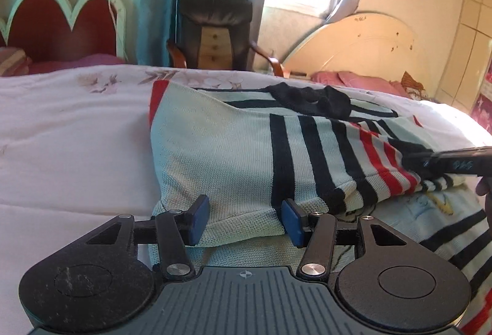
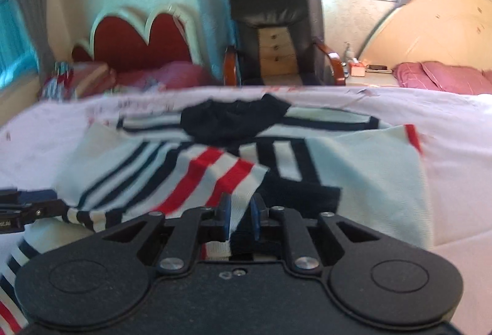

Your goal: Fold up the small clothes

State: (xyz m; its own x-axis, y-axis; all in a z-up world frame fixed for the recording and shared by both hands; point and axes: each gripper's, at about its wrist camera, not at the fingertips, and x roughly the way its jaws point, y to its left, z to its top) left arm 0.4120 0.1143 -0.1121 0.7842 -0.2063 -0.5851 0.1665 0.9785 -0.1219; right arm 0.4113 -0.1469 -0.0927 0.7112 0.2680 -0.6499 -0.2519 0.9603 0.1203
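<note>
A small knit sweater [image 1: 221, 150], pale mint with navy and red stripes and a dark collar [image 1: 310, 101], lies on the bed. My left gripper [image 1: 244, 219] is open, its blue pads [image 1: 196, 221] on either side of a fold at the sweater's hem. In the right wrist view the sweater [image 2: 369, 169] spreads ahead, and my right gripper [image 2: 241, 216] is shut on a striped part of it, a sleeve or edge [image 2: 215, 178], lifted over the body. The right gripper's tip [image 1: 446, 162] also shows at the right of the left wrist view.
The sweater lies on a white floral bedspread [image 1: 77, 135]. Beyond the bed stand a dark armchair [image 2: 273, 36], a red scalloped headboard [image 2: 138, 39], a cream headboard [image 1: 353, 39], pink pillows [image 2: 436, 76] and a lit window with blue curtains.
</note>
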